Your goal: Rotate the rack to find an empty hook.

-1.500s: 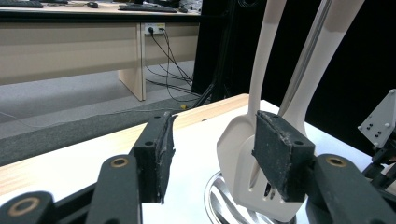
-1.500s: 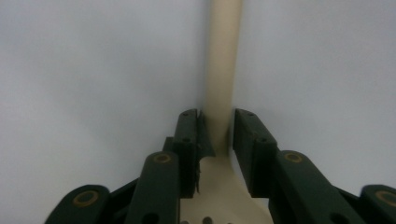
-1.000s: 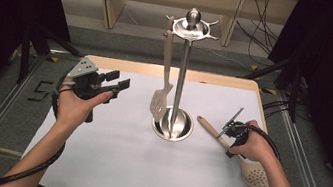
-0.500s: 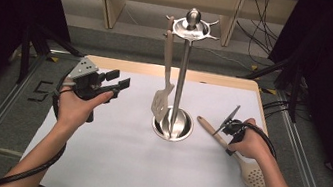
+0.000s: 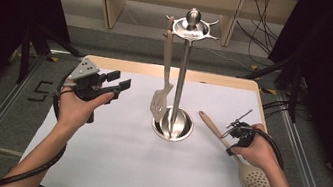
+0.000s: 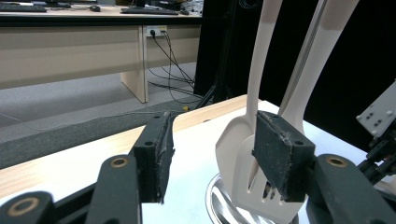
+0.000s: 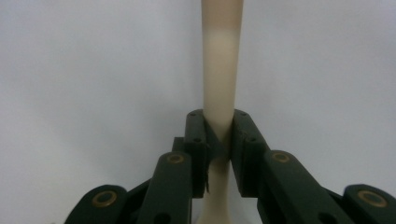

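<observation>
High view: right gripper (image 5: pixel 238 134) clamped on the handle of the skimmer spoon (image 5: pixel 252 177) lying on the white counter (image 5: pixel 107 165), right of the steel rack (image 5: pixel 181 75); left gripper (image 5: pixel 118 82) held up with jaws apart, empty, left of the hanging slotted spatula (image 5: pixel 160 103); left gripper view: parted pads framing that spatula (image 6: pixel 261 154), touching nothing; right gripper view: jaws closed on the pale handle (image 7: pixel 221 70); likely step, lifting the spoon; next, raising it toward a free hook, handle end up.
</observation>
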